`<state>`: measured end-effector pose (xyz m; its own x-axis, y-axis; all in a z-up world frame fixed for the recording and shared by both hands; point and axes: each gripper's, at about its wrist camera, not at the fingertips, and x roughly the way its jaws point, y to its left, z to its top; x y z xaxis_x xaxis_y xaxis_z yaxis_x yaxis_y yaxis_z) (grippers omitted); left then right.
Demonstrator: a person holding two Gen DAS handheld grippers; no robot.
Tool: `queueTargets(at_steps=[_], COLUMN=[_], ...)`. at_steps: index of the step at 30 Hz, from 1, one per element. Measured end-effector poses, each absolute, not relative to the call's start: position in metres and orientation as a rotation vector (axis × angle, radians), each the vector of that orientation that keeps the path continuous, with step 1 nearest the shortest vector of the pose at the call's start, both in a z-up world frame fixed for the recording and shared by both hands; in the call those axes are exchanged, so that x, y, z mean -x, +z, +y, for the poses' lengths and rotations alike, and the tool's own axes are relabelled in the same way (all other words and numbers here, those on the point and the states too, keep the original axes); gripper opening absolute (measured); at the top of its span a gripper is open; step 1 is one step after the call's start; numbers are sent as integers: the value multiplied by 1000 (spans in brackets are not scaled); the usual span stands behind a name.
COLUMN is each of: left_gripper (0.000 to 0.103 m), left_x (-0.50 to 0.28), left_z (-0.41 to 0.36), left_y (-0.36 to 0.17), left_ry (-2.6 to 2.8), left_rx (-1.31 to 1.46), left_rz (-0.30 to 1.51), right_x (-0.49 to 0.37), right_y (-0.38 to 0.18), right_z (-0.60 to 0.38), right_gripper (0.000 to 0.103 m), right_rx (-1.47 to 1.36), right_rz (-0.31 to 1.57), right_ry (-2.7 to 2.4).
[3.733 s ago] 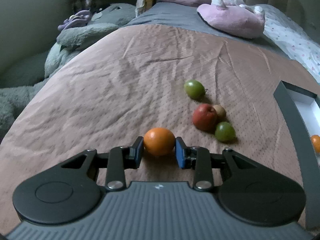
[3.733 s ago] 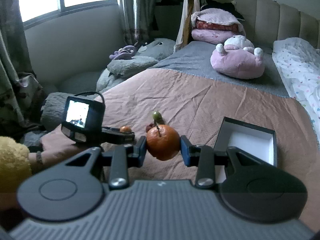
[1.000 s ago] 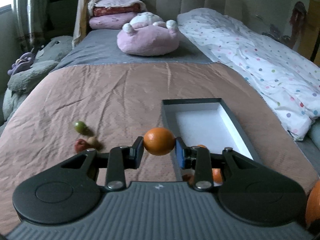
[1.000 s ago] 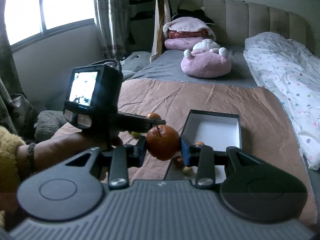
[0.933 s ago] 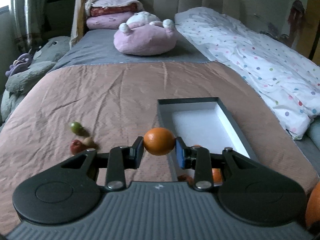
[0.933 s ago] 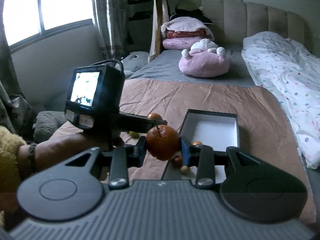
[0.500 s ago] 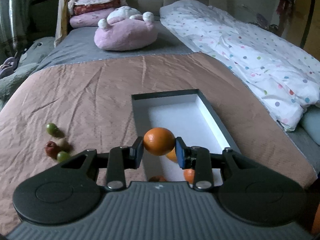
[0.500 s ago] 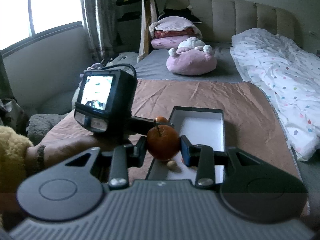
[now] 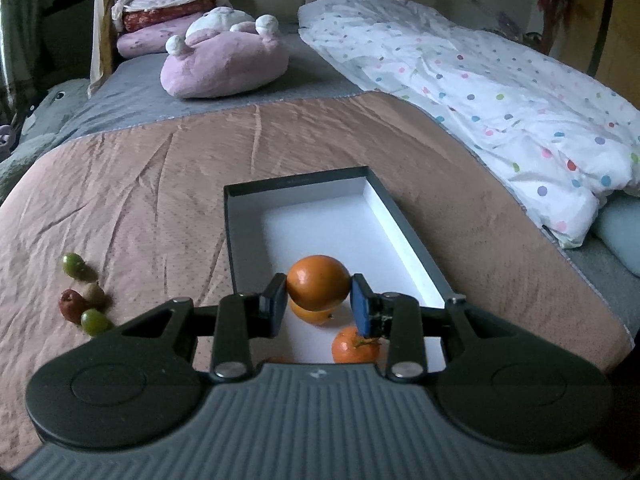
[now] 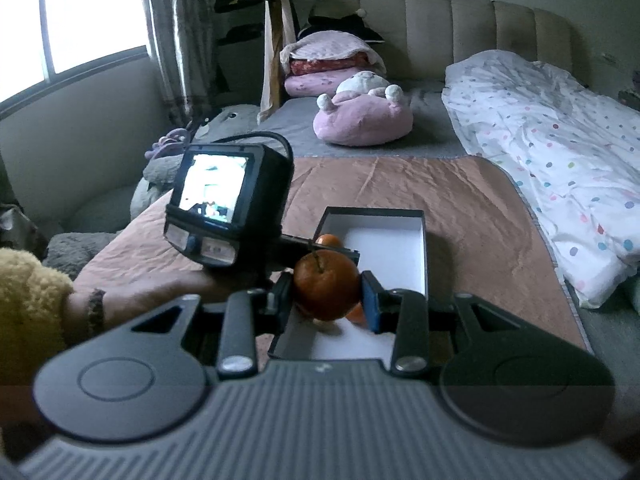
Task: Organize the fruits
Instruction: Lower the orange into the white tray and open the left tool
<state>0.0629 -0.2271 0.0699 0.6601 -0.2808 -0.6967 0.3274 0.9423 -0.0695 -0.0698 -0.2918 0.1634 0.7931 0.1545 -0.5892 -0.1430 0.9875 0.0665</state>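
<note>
Gripping stem-up tangerine (image 10: 326, 285), right tongs (image 10: 327, 296), seemingly over lengthwise box (image 10: 425, 248)

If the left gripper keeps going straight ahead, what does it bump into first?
Probably the white floor of the box, judging loosely. The left gripper, shut on an orange, points down into it.

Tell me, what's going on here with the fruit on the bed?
A person is sorting fruit into an open box on the bedspread. Each hand-held gripper, left gripper and right gripper, has its fingers closed on an orange, both held over the box. Two oranges already lie inside. Four small fruits wait on the cover beside it.
</note>
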Motion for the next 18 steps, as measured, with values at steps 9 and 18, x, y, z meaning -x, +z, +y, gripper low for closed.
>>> queueTargets(at_steps=[9, 18], left_gripper=[44, 53], left_x=[-63, -55], left_z=[-228, -228], left_y=[67, 77], left_ry=[-360, -360], left_rx=[-67, -73], left_rz=[786, 760], right_x=[70, 66], right_y=[164, 162], right_z=[-292, -292], right_gripper=[38, 38], right_rx=[-20, -18], right_rz=[639, 646], right_ry=[158, 149])
